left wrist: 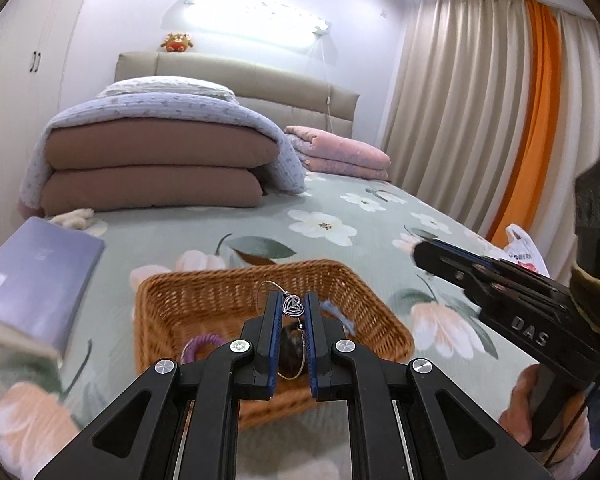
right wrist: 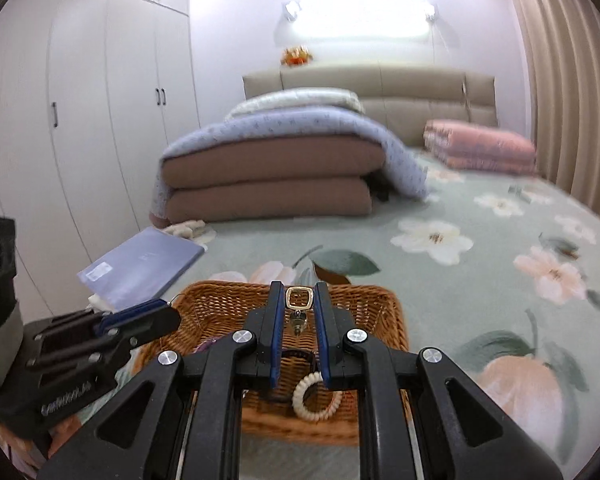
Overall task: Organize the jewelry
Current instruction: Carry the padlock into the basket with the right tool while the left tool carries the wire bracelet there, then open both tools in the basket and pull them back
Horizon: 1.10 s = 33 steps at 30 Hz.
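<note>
A woven wicker basket (left wrist: 168, 300) (right wrist: 364, 300) sits on the floral bedspread. My left gripper (left wrist: 293, 302) is shut on a silver wire bangle with a heart charm (left wrist: 293, 305), held above the basket. My right gripper (right wrist: 299, 294) is shut on a gold square-framed piece (right wrist: 299, 297) with a small dangling part, also above the basket. In the basket lie a purple coiled hair tie (left wrist: 198, 346), a cream coiled hair tie (right wrist: 314, 398) and a dark band (right wrist: 296, 355). In the left wrist view the right gripper (left wrist: 422, 250) shows at the right; in the right wrist view the left gripper (right wrist: 168, 316) shows at the left.
A lavender book (left wrist: 36, 276) (right wrist: 140, 268) lies left of the basket. Folded quilts (left wrist: 156, 160) and a pink folded blanket (left wrist: 340, 152) lie farther up the bed. A white plastic bag (left wrist: 526, 248) sits by the curtain. White wardrobes (right wrist: 80, 120) line the left wall.
</note>
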Tool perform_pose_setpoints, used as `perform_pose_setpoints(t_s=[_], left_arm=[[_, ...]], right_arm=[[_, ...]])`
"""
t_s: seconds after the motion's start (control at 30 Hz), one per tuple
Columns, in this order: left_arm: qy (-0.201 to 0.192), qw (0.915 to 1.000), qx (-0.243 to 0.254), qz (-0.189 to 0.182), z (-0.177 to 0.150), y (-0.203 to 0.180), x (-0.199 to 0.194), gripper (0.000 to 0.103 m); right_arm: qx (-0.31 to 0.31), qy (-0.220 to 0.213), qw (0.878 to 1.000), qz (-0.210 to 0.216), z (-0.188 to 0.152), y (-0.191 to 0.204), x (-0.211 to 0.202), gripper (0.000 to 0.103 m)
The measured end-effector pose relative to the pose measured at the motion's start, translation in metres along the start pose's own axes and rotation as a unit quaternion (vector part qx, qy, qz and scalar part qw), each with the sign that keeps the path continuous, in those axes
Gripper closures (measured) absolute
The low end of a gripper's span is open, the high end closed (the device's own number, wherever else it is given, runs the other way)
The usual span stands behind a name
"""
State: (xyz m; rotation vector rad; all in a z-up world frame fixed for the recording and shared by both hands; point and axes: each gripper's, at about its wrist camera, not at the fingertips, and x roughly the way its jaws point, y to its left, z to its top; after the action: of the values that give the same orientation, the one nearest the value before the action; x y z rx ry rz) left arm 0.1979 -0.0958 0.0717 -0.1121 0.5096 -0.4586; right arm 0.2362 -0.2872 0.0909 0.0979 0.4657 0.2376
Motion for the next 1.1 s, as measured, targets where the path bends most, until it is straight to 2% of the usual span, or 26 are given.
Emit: perform_pose_setpoints(t_s=[0.13,0.3,0.47,0.6,0.73,0.8,0.83,0.87,0.9,0.93,1.1], left_arm=[[0.02,0.9998,-0.004,0.002,0.003,0.006,0.037,0.092],[0.063,0.9979,-0.014,0.008,-0.007,0.019,0.077,0.092],[0.09,0.9954,-0.032,0.006,-0.021,0.038,0.1,0.092],[0.107,0.9933,-0.045,0.0,-0.028,0.046,0.11,0.092],[0.104,0.9936,-0.042,-0.002,-0.03,0.044,0.109,0.092],[0.102,0.9938,-0.043,-0.012,-0.03,0.043,0.107,0.091],[0.103,0.9935,-0.044,-0.015,-0.029,0.043,0.107,0.089],[0.104,0.9934,-0.045,-0.018,-0.029,0.043,0.106,0.079],[0.102,0.9939,-0.042,-0.014,-0.029,0.042,0.104,0.063],[0.096,0.9946,-0.037,-0.008,-0.029,0.04,0.101,0.054],[0.076,0.9967,-0.025,-0.017,-0.027,0.031,0.08,0.054]], right_arm=[[0.03,0.052,0.998,0.003,-0.002,-0.022,0.052,0.086],[0.064,0.123,0.99,0.007,-0.025,-0.047,0.108,0.086],[0.056,0.16,0.985,0.003,-0.04,-0.05,0.126,0.086],[0.05,0.169,0.984,0.001,-0.044,-0.047,0.127,0.086],[0.062,0.169,0.984,0.008,-0.042,-0.048,0.125,0.085],[0.061,0.168,0.984,0.005,-0.041,-0.049,0.123,0.075],[0.061,0.166,0.984,0.005,-0.041,-0.049,0.122,0.072],[0.062,0.163,0.985,0.009,-0.04,-0.048,0.119,0.07],[0.063,0.16,0.985,0.012,-0.039,-0.048,0.115,0.07],[0.064,0.158,0.985,0.012,-0.038,-0.047,0.112,0.07],[0.056,0.128,0.99,0.002,-0.028,-0.035,0.076,0.069]])
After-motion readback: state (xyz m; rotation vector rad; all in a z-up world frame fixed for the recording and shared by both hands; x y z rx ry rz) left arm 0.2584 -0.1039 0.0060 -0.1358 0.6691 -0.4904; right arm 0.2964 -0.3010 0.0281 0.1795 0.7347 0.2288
